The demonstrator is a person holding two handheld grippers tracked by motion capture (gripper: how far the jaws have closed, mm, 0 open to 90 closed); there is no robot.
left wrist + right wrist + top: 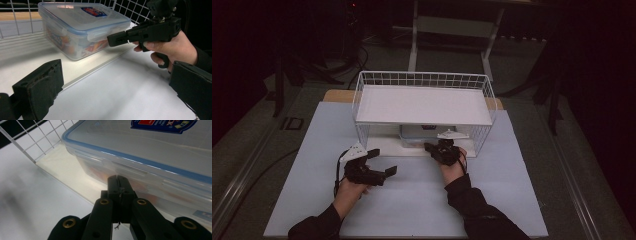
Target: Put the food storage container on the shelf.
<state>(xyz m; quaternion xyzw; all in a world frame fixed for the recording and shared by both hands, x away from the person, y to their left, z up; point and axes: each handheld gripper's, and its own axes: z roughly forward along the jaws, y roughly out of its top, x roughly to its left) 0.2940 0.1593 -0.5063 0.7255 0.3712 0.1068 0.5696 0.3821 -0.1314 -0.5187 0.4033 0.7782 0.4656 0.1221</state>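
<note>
My right gripper [117,178] has its jaws pressed together, pad to pad, nothing between them, and the joined tips point straight at the clear plastic box [150,157]. From the right gripper view, the tips sit right up at the box's near long side, just under the blue-sealed lid [140,140]; whether they actually touch the latch flap there, I cannot tell. Through the wall I see orange contents, blurred.

From my left gripper view, the right gripper [117,40] comes in from the right side, its closed tip up against the corner flap of the box [82,30]. My right hand [172,47] wraps the handle behind it.

The box lies flat, lid on, on the white floor of the lower level of the white wire rack [422,82], under the rack's upper shelf [422,105]. In the high view the box [412,134] peeks out beneath that shelf, with my right gripper [432,147] at the open front of the rack, just before it.

My left gripper [384,162] lies well apart from the box, low over the white table board [412,200], off to the left of the rack front. Its jaws stand wide, empty, one pad [42,85] at lower left of its own view, the other pad [192,85] at far right.
</note>
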